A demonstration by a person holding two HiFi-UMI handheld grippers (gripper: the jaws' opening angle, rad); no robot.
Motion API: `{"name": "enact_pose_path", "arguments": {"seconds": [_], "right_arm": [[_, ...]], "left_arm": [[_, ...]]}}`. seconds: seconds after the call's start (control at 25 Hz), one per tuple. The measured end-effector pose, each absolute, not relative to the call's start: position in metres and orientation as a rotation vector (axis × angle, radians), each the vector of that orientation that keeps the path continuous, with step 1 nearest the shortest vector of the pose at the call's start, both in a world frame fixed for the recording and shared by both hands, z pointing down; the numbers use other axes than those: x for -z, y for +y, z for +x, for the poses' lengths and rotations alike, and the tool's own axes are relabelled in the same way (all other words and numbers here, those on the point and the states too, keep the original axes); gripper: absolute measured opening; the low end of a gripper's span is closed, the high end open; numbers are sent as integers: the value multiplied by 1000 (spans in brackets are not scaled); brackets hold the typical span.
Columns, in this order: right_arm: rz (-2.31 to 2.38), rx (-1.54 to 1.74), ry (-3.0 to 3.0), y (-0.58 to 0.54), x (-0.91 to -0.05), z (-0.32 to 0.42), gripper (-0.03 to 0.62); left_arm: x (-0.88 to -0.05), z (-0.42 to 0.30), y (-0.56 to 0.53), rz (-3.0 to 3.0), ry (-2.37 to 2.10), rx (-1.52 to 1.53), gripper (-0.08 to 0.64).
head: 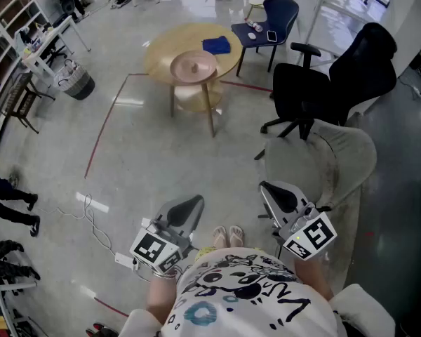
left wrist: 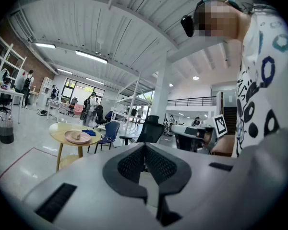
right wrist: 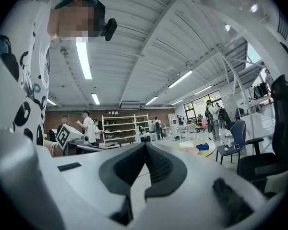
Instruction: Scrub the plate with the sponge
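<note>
The scrubbing has not started yet. This looks like the very first step, where the person has to get to the things. The left gripper is closed up tight, with its two jaws pressed together and nothing between them. The right gripper is the same, closed and holding nothing. Both are held low, close to the person's body, and both point out over the floor. The plate is pink and sits on a round wooden table, well apart from both grippers, across the bare floor straight ahead. There is a small lump in the middle of the plate, but it is too far off to say what it is. The sponge is blue and lies on the same table, just beside the plate, on the far side of it. A blue chair stands past the table, and a black chair stands to the right of the way there. I think the next move is to walk up to the table, staying clear of the black chair. Then one gripper has to open and close on the sponge. The other gripper may need to hold the plate so it does not slide while it is rubbed.
</note>
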State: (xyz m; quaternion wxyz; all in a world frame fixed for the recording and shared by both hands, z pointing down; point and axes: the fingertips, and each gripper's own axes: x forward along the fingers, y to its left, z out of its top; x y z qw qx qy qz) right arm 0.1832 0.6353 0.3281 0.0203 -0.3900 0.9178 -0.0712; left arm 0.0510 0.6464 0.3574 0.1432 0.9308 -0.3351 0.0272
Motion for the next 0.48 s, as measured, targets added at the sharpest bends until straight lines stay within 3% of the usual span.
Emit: {"name": "enact_pose_path", "arguments": {"seconds": [0.48], "right_arm": [[-1177,273,2835,632,-327,168,28]], "left_arm": [[-357,36,647,2675,-966,-84,15]]}}
